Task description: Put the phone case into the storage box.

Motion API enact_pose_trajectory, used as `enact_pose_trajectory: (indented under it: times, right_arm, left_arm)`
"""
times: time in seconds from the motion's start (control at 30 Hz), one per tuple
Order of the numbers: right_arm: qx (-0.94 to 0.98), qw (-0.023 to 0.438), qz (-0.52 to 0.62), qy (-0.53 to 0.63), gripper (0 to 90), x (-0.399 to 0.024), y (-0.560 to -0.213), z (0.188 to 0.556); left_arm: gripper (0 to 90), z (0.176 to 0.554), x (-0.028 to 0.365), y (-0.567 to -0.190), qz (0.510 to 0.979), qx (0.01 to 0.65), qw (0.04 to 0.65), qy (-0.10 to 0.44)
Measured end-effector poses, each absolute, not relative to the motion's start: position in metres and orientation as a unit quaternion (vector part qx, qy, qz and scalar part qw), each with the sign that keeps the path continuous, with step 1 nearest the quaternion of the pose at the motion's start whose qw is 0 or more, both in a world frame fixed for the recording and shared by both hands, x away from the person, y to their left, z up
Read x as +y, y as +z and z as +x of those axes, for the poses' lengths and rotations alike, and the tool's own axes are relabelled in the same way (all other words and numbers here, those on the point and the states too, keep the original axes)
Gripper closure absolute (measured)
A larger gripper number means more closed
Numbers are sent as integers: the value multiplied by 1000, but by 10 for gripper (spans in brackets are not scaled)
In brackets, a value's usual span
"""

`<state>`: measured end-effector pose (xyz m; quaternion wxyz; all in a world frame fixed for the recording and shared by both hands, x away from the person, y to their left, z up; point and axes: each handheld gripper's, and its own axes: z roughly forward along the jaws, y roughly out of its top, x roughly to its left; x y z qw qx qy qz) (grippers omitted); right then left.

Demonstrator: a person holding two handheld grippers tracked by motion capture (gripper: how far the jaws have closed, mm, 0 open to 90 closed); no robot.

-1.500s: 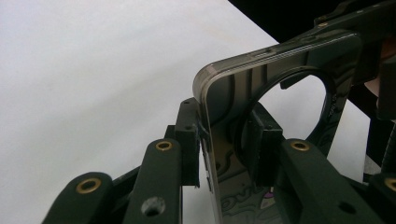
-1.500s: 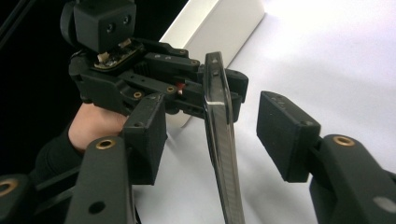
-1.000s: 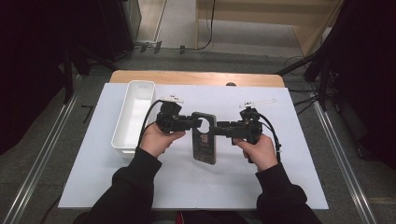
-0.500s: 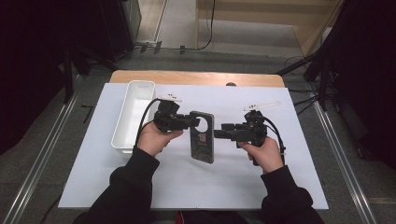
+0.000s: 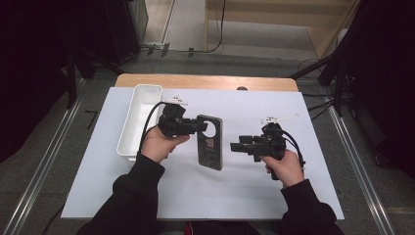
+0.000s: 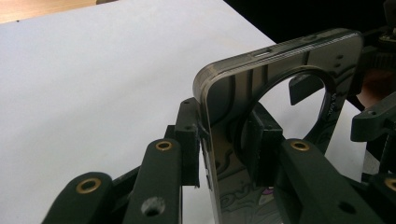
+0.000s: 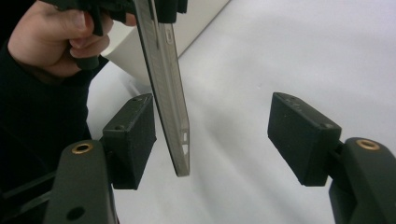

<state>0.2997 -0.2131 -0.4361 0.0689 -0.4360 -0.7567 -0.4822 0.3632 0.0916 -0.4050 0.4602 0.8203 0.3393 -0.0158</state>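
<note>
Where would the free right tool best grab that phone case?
Probably the phone case by its lower long edge, from its right side. It hangs thin and edge-on; the left tool already pinches the top by the round camera hole, and the right tool stands open beside it.

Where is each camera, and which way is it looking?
High view: above the person's side, looking forward and down on the table; forearms, both hands show.
Left gripper view: rides the left gripper, looking along its jaws clamped on the phone case.
Right gripper view: rides the right gripper, looking between open jaws at the case's edge and the left hand.
All three views share the phone case.
</note>
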Motion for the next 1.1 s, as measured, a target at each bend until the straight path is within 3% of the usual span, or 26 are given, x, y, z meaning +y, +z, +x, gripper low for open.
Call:
enact_pose_trajectory:
  times: [0.4,1.1]
  right_arm:
    - [-764,43,-436,-473,308,-221,-450,291]
    - [-769,39,-428,-473,305,-229,-472,275]
  left_arm:
    - [697,362,95,-399,820,337,463,-11]
    - [696,361,107,-385,826,331,457,-14]
